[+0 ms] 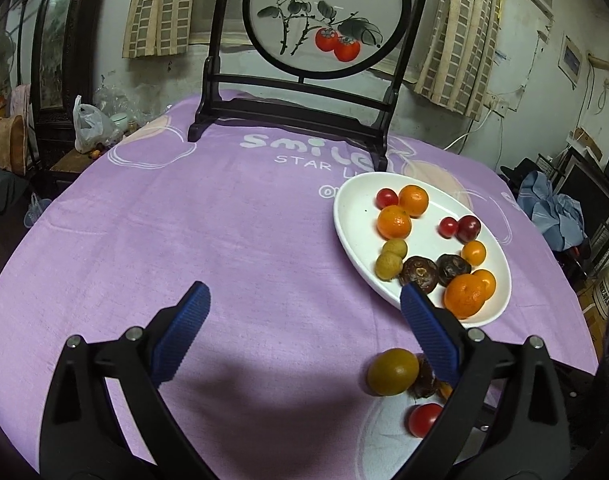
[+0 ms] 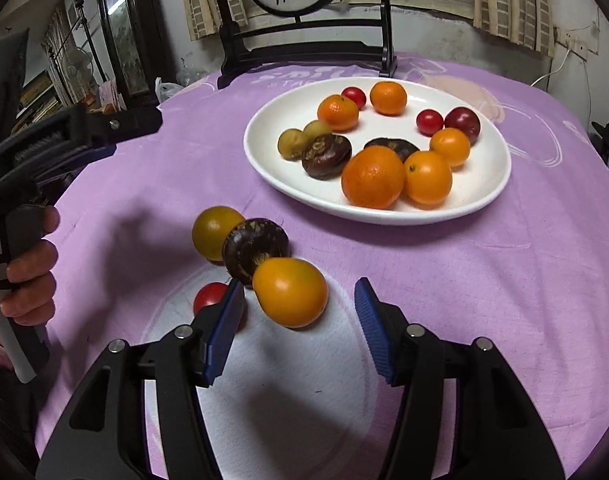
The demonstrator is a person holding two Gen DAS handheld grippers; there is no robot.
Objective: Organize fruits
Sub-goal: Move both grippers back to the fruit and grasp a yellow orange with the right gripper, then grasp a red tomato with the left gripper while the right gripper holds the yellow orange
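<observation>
Right wrist view: right tongs (image 2: 298,320) gape wide, holding nothing, over the purple surface (image 2: 144,184); the orange tomato (image 2: 290,292) lies just beyond, between the tips, nearer this hand. Left tongs (image 1: 304,328) likewise open, empty; white plate (image 2: 488,184) farther off.

Fuzzy matt purple terry tablecloth (image 2: 504,300), glossy white oval ceramic plate (image 2: 492,184), shiny smooth orange pear-shaped tomato (image 2: 290,292), and ribbed blue rubbery pads (image 2: 374,332) on matt black plastic gripper arms.
</observation>
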